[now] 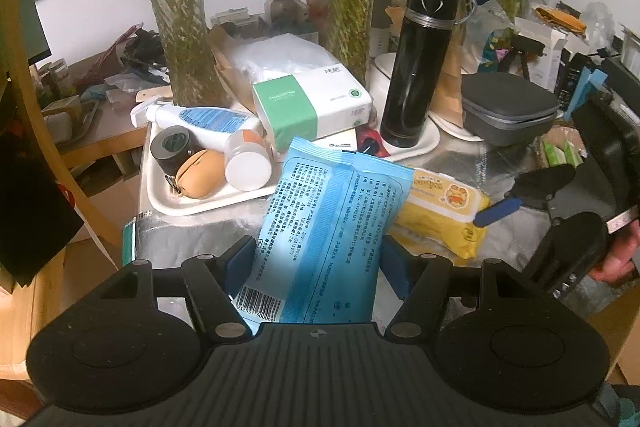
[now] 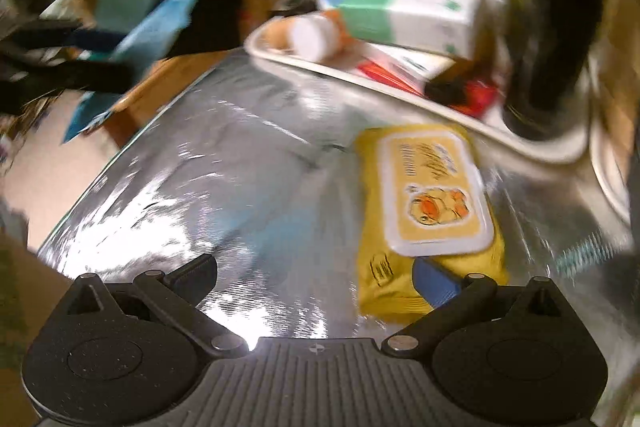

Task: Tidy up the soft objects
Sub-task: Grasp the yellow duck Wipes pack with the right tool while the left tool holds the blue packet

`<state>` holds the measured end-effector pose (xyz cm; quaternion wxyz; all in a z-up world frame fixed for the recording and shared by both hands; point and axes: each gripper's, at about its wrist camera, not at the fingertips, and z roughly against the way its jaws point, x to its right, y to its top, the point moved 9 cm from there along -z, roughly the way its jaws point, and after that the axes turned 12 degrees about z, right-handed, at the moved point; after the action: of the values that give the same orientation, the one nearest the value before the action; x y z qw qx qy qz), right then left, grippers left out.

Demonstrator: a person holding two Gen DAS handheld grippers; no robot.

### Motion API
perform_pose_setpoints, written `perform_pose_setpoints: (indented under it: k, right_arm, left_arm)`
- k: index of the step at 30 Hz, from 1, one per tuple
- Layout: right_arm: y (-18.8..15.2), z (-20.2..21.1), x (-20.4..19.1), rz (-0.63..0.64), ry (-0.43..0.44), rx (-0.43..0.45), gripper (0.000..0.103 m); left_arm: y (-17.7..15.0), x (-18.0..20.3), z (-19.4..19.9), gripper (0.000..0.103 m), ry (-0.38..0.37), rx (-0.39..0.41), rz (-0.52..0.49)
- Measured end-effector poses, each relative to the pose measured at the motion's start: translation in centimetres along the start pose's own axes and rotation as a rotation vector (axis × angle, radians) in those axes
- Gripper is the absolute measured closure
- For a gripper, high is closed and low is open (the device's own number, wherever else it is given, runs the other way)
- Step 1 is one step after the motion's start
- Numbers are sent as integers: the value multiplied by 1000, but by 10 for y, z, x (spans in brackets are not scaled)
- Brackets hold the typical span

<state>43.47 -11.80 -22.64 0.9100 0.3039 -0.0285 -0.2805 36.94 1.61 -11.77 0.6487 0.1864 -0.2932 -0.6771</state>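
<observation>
My left gripper [image 1: 318, 263] is shut on a blue wipes pack [image 1: 324, 227] and holds it tilted above the silver table; the pack also shows blurred in the right wrist view [image 2: 160, 19]. A yellow wipes pack [image 1: 444, 215] with a duck label lies flat on the table, seen closer in the right wrist view [image 2: 432, 211]. My right gripper [image 2: 316, 279] is open and empty, low over the table, its right finger touching the yellow pack's near edge. It also shows in the left wrist view [image 1: 516, 199]. A green-and-white tissue pack [image 1: 312, 107] lies behind.
A white tray [image 1: 168, 203] holds a spray bottle [image 1: 204, 119], a tan pouch and a jar. A black flask [image 1: 420, 63] stands on another tray. A grey case [image 1: 508, 107], glass vases [image 1: 180, 27] with plants and clutter fill the back. A wooden chair [image 1: 36, 131] stands at left.
</observation>
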Motion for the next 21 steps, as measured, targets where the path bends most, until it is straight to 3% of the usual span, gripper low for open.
perform_pose_setpoints:
  k: [5, 8, 14, 21]
  right_arm:
    - [23, 18, 6, 48, -44, 93, 0]
    - [27, 14, 24, 32, -149, 113, 0]
    - [21, -30, 58, -19, -282, 19, 0]
    - [6, -57, 72, -25, -337, -55, 2]
  left_arm:
    - [1, -4, -1, 37, 6, -7, 10]
    - [3, -5, -1, 37, 3, -7, 19]
    - [5, -4, 0, 37, -4, 0, 19]
    - [6, -8, -1, 37, -8, -2, 29]
